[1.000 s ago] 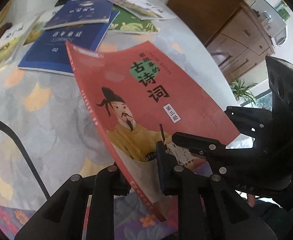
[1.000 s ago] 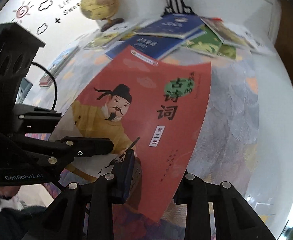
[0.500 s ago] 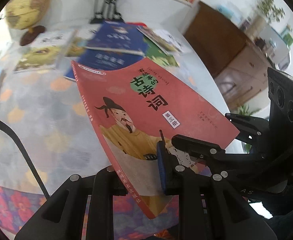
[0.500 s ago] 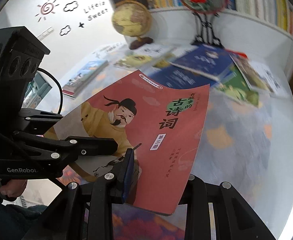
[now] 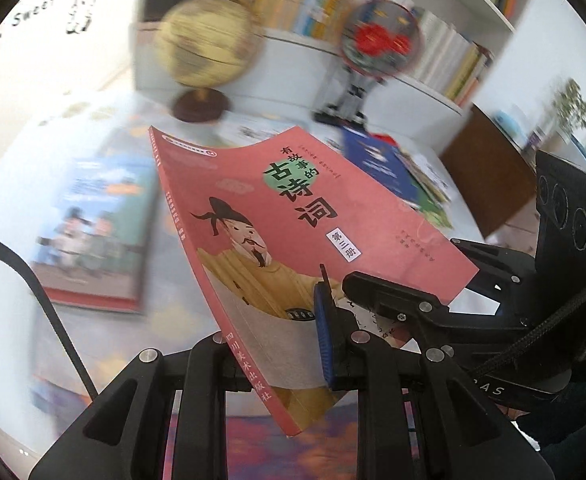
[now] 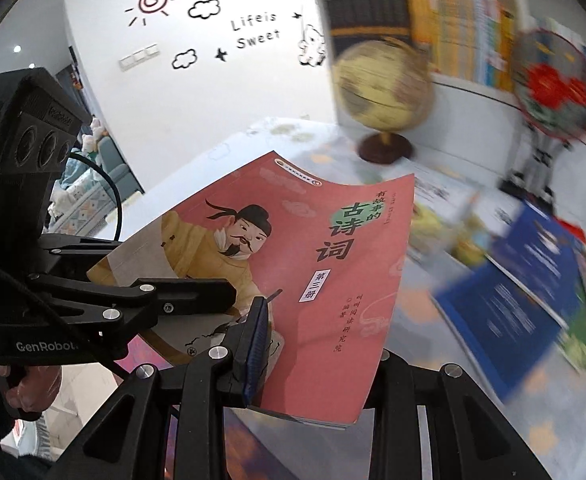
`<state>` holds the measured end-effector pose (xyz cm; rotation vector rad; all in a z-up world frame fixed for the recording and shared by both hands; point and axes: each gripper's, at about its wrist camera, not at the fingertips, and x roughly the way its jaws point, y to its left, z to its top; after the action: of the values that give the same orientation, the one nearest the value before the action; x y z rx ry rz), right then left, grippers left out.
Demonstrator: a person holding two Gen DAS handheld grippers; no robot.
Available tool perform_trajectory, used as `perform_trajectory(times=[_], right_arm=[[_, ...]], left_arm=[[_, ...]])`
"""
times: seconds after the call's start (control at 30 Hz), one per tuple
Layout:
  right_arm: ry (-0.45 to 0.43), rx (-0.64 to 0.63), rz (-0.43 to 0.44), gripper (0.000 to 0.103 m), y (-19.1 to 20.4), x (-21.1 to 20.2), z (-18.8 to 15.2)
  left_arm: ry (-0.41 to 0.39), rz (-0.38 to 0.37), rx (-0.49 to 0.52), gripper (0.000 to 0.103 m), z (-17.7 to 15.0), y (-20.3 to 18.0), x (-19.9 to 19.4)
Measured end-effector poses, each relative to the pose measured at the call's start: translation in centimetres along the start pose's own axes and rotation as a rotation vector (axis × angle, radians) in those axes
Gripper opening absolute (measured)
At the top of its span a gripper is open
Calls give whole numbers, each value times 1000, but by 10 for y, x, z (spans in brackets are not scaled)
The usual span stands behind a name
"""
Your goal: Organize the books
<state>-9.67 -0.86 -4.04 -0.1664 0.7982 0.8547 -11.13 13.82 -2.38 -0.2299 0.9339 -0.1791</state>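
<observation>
So the backdrop is a white wall with a sun-and-clouds "Life is Sweet" decal [image 6: 255, 28], then a bookshelf [image 6: 457, 36] packed with upright spines, all above a table [image 5: 9, 332] in a pale patterned cloth. Everything behind the grippers is smeared with motion blur.

Going left to right on the table: a book with a photo cover [image 5: 97, 236] lying flat, a yellowish globe [image 5: 207, 46] at the back, a round fan with red flowers [image 5: 379, 42] on a stand, then a messy spread of blue books [image 6: 521, 280] and green ones.

The red poetry book [image 5: 293, 216] is in the air out front, above the table and touching nothing else. Both claws are clamped narrow on its near end: left gripper [image 5: 281, 344] at the spine corner, right gripper [image 6: 313, 356] at the open-edge corner, side by side.

The key bit: the book's long axis runs straight away from both claws toward the shelf, cover up, far end sagging a little. My guess is it goes either onto the flat book at left or up to the shelf, so neither hand is really nearer.
</observation>
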Motion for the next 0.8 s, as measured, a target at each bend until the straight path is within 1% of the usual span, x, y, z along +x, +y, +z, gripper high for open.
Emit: perform_trajectory(times=[0.13, 0.3, 0.4, 0.53, 0.7, 0.8], right_arm=[[-12, -11, 6, 30, 31, 45, 33], [1, 19, 3, 30, 59, 103, 70], [15, 41, -20, 30, 67, 133, 89], [32, 65, -57, 31, 72, 158, 99], [68, 117, -88, 31, 73, 186, 103], [88, 132, -94, 31, 76, 196, 103]], left_arm=[[-19, 19, 6, 20, 15, 65, -7], [-7, 10, 7, 20, 33, 127, 1], [9, -35, -22, 20, 44, 160, 12], [42, -111, -78, 20, 54, 198, 33], [86, -175, -141, 20, 52, 227, 54], [92, -207, -181, 20, 49, 244, 59]])
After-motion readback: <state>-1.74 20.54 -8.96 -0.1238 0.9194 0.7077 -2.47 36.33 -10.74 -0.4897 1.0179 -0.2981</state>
